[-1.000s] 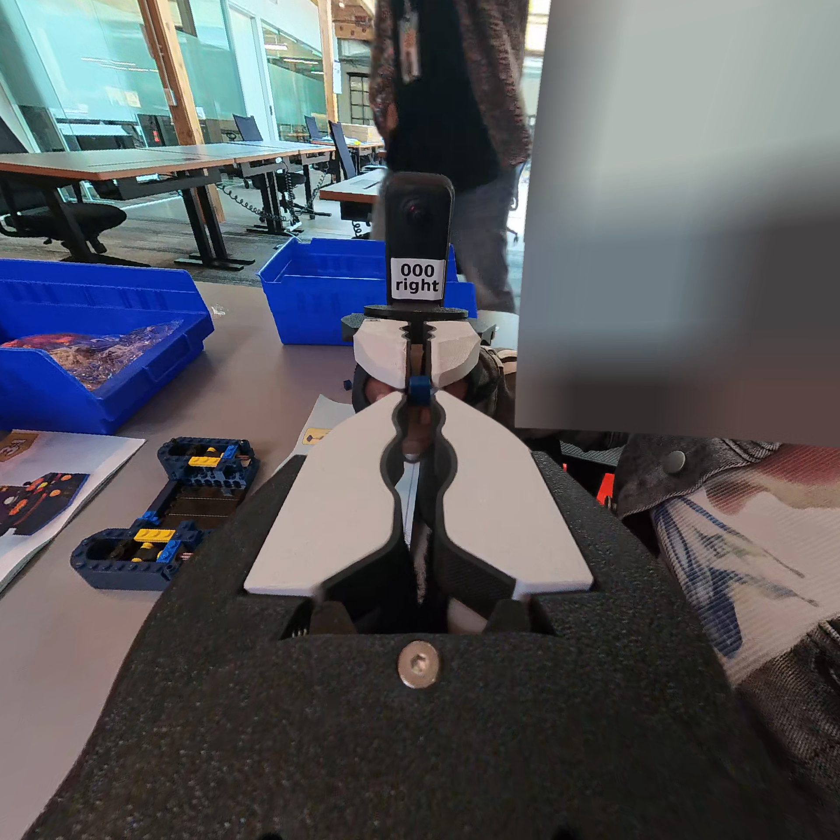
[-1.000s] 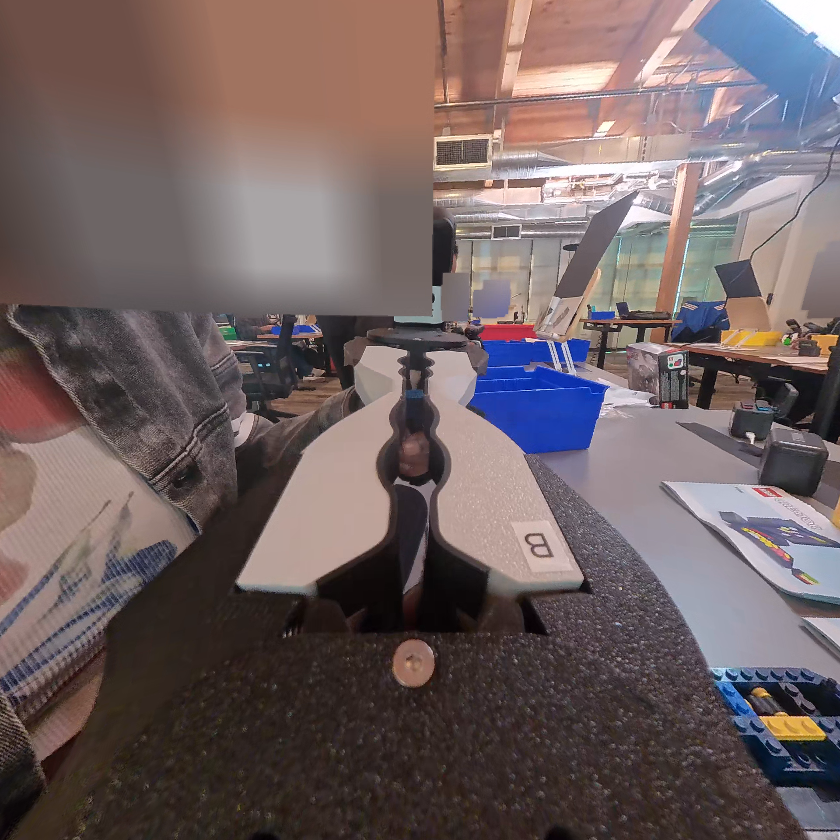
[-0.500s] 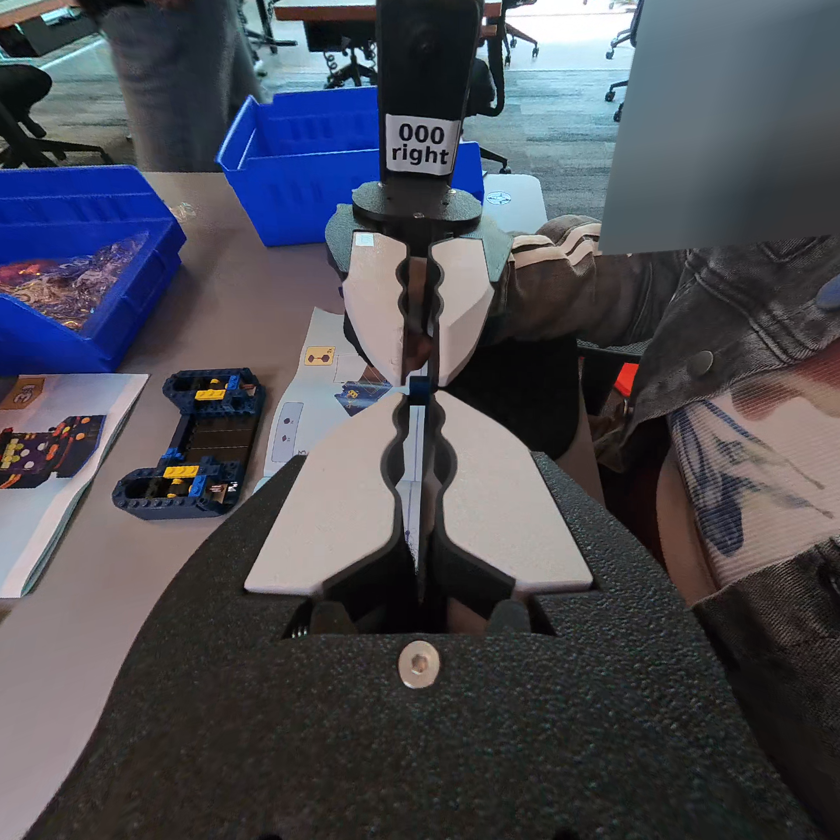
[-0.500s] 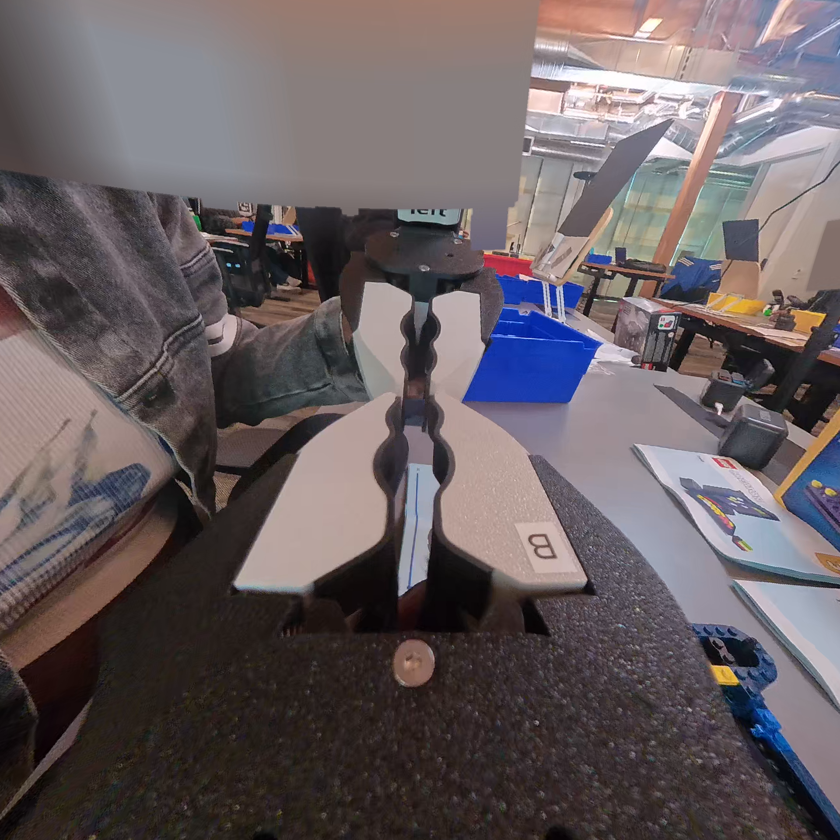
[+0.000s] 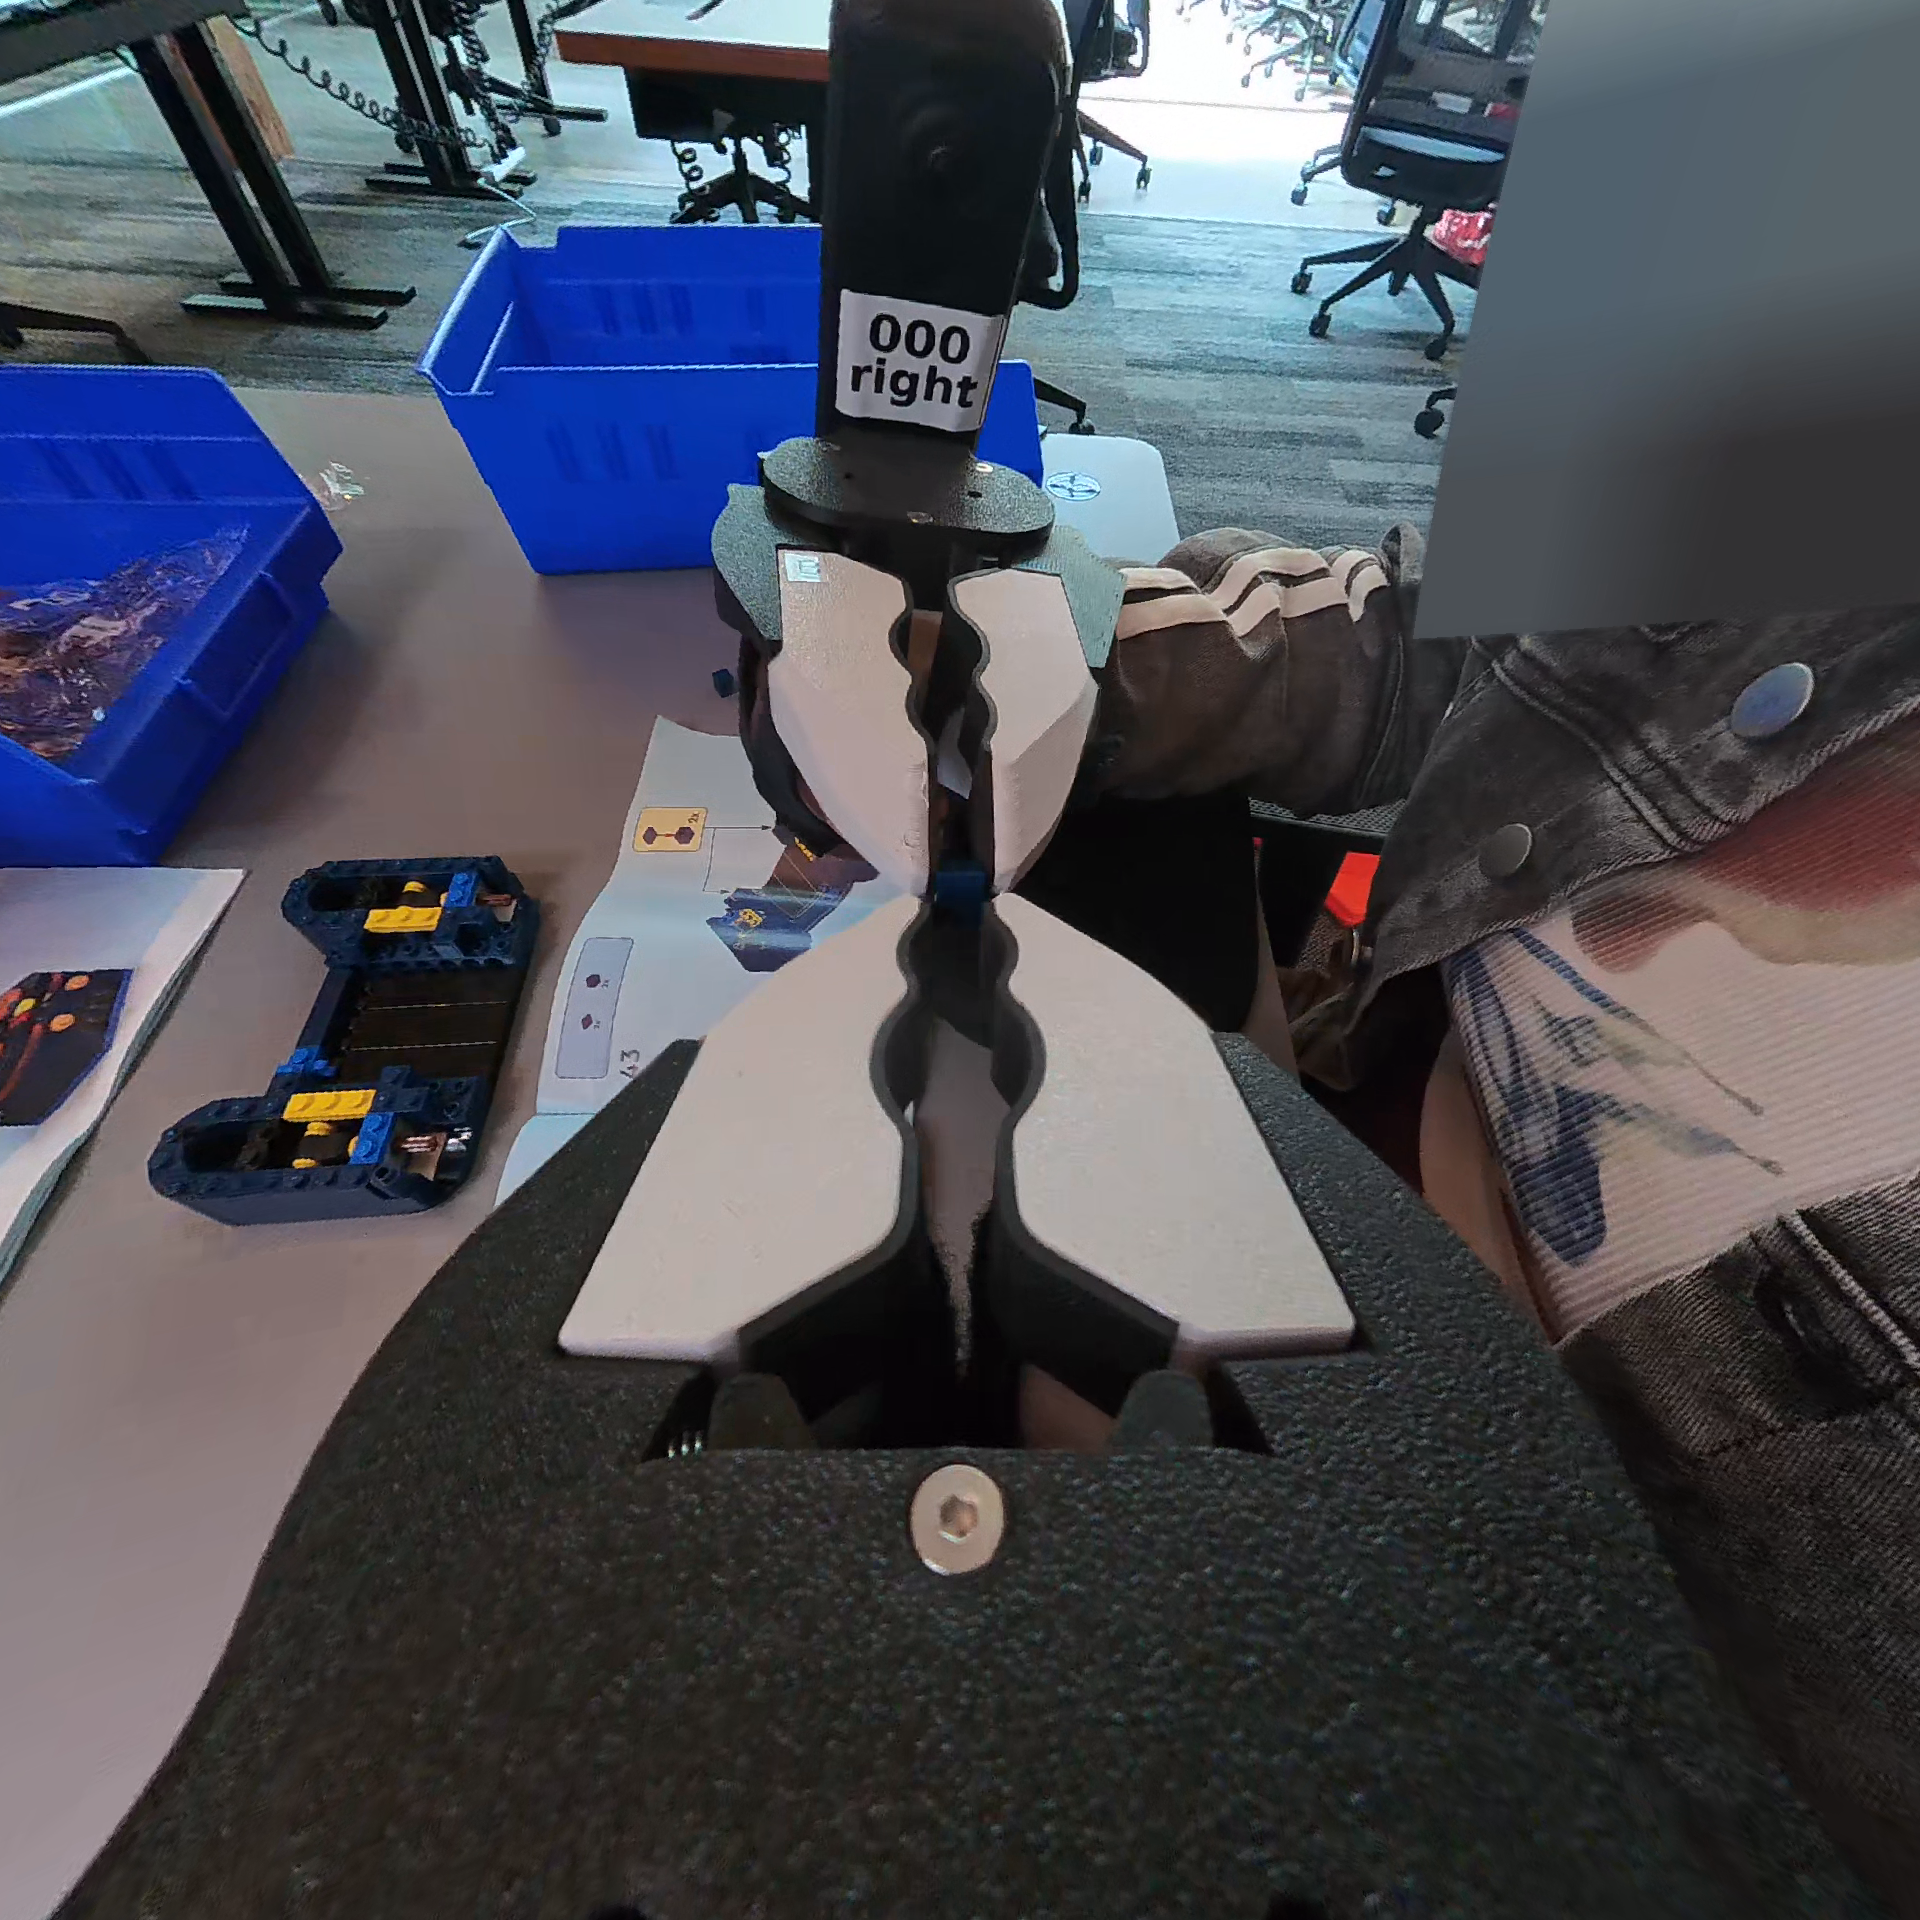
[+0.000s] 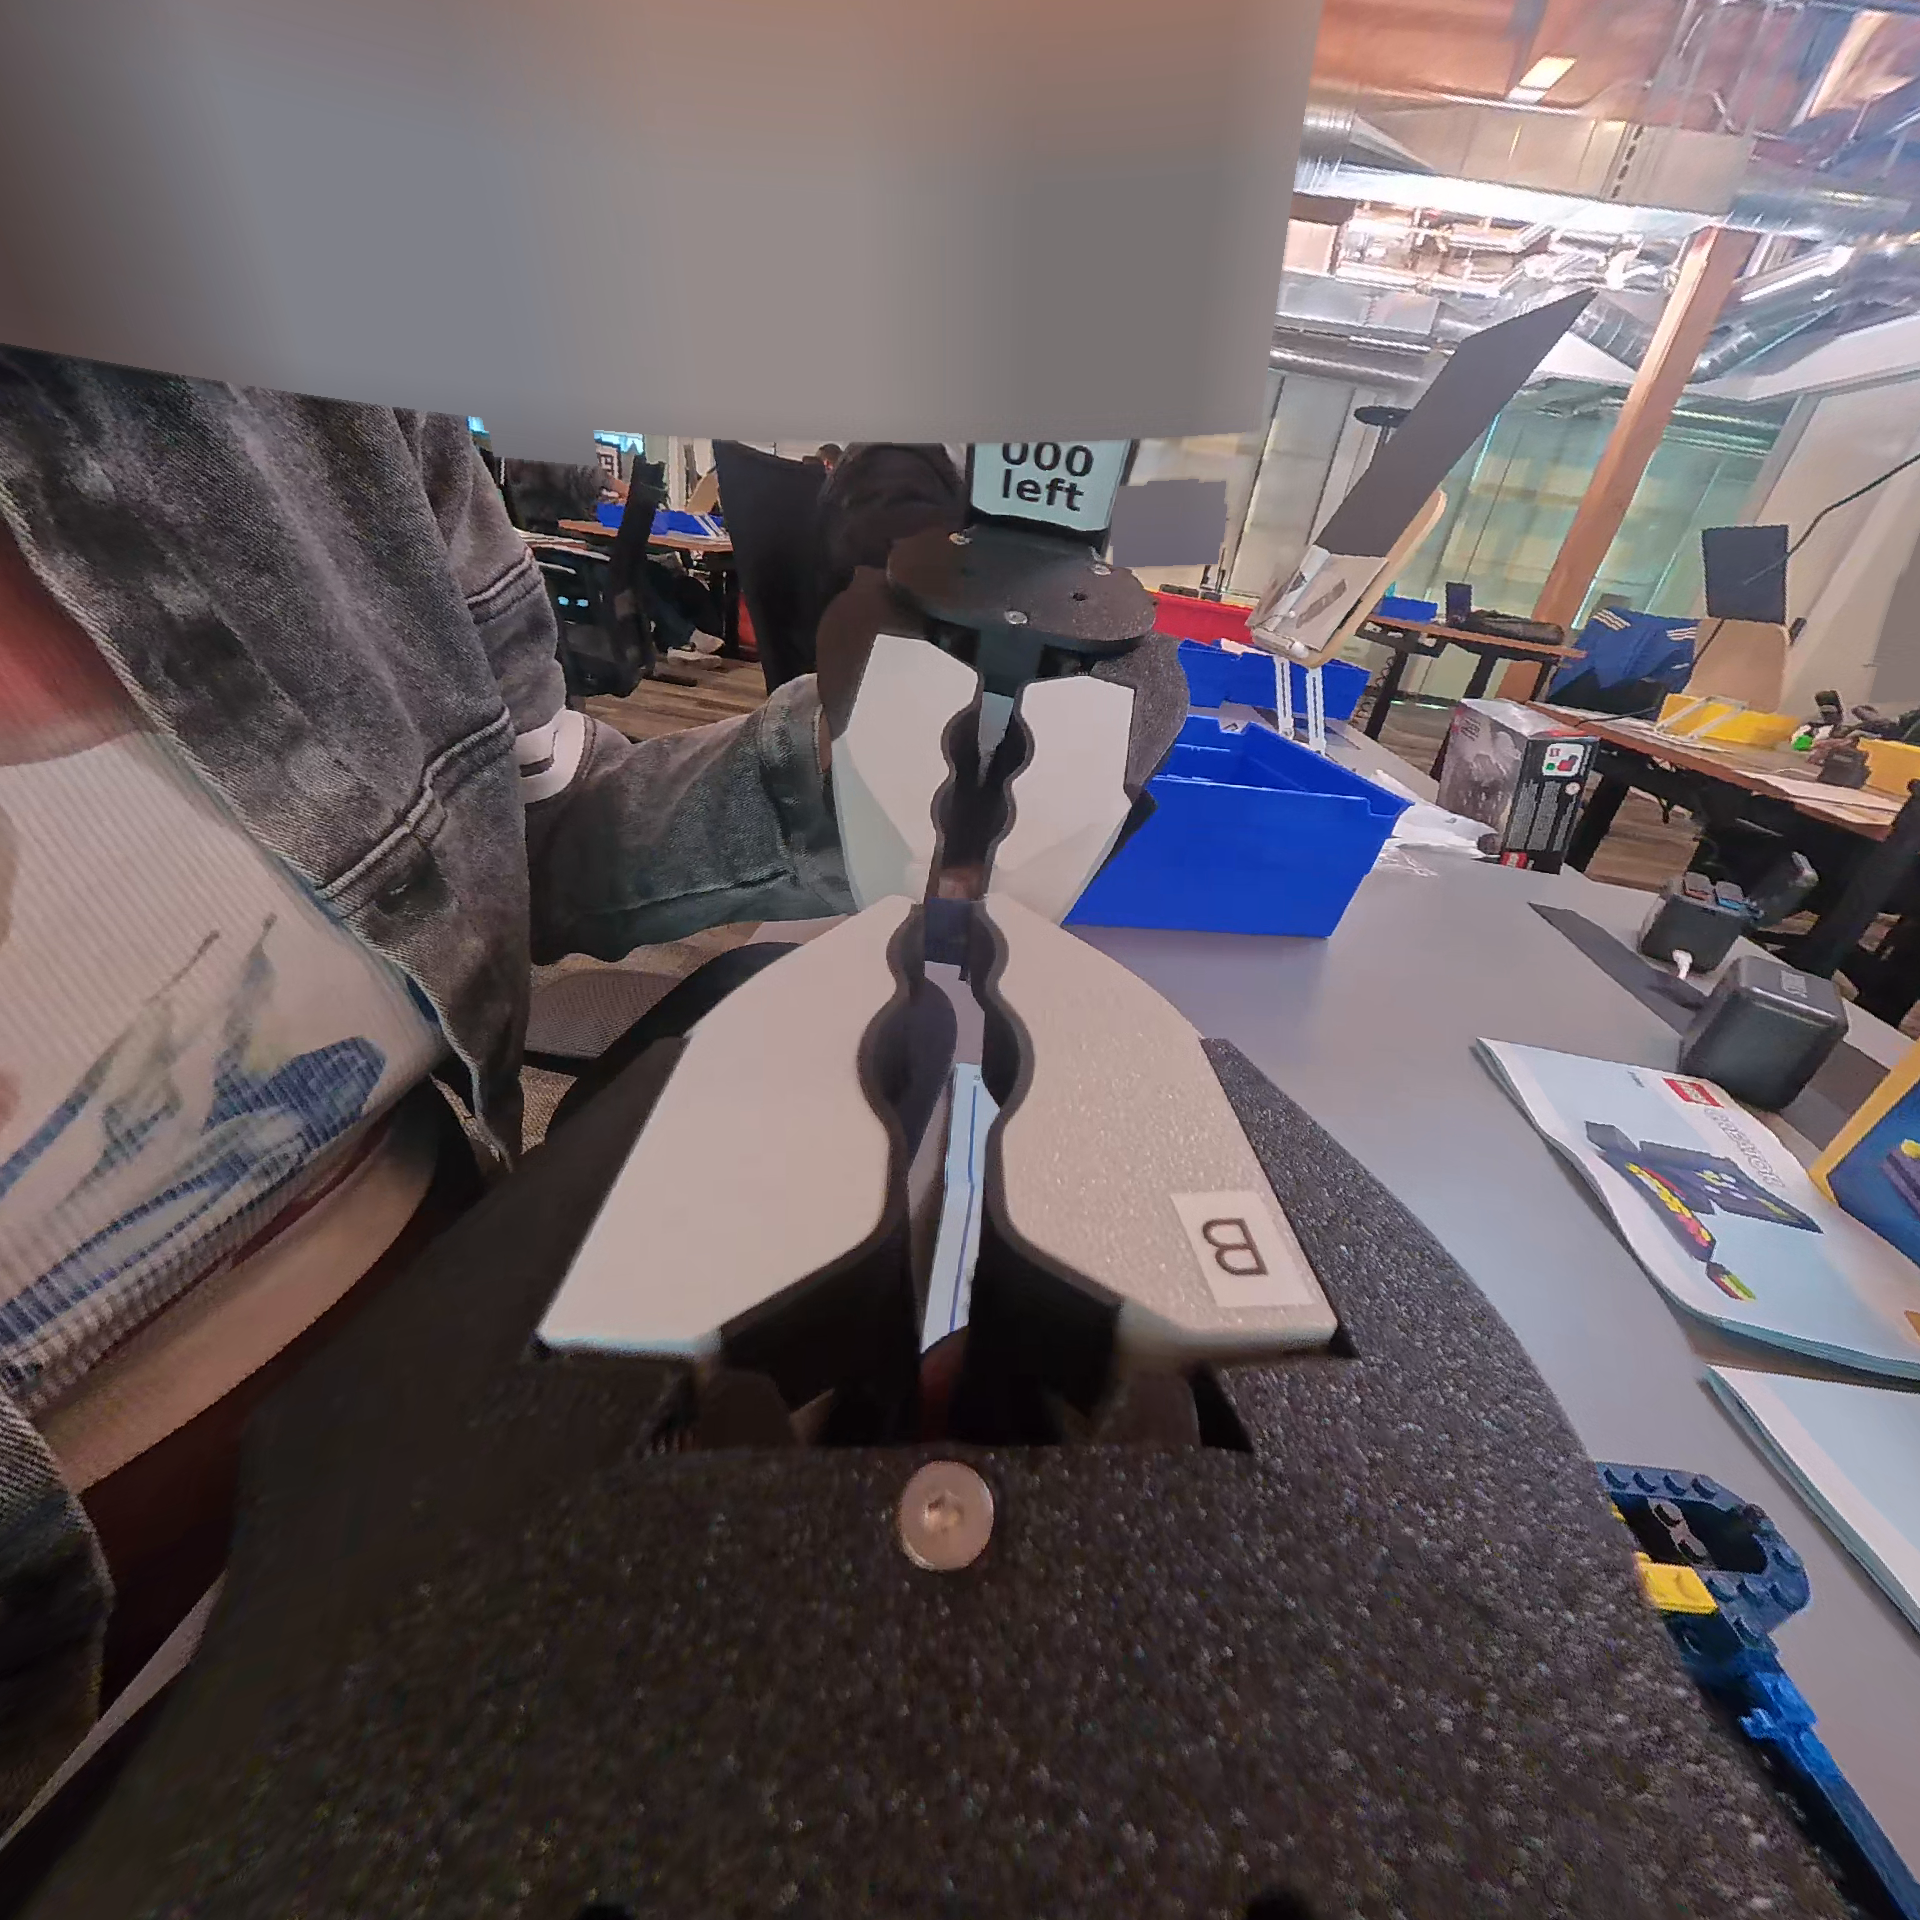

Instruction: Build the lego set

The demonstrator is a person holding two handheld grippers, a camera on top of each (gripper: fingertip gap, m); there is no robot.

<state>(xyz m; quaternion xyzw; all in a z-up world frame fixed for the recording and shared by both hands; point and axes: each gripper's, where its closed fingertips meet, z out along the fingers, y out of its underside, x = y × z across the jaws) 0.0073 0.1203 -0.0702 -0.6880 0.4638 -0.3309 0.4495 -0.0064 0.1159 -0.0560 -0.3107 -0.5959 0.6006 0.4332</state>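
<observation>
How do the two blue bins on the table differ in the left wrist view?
The left blue bin holds a crinkled clear bag of dark pieces; the far blue bin shows no contents. The left blue bin is cut off by the picture's edge; the far blue bin is partly hidden behind the right gripper. Both are bright blue, open-topped plastic and stand on the grey table.

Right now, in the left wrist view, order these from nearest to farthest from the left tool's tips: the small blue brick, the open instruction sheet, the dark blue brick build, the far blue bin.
1. Small blue brick, at the tips.
2. Instruction sheet, just left.
3. Brick build, farther left.
4. Blue bin, behind, across the table.
</observation>
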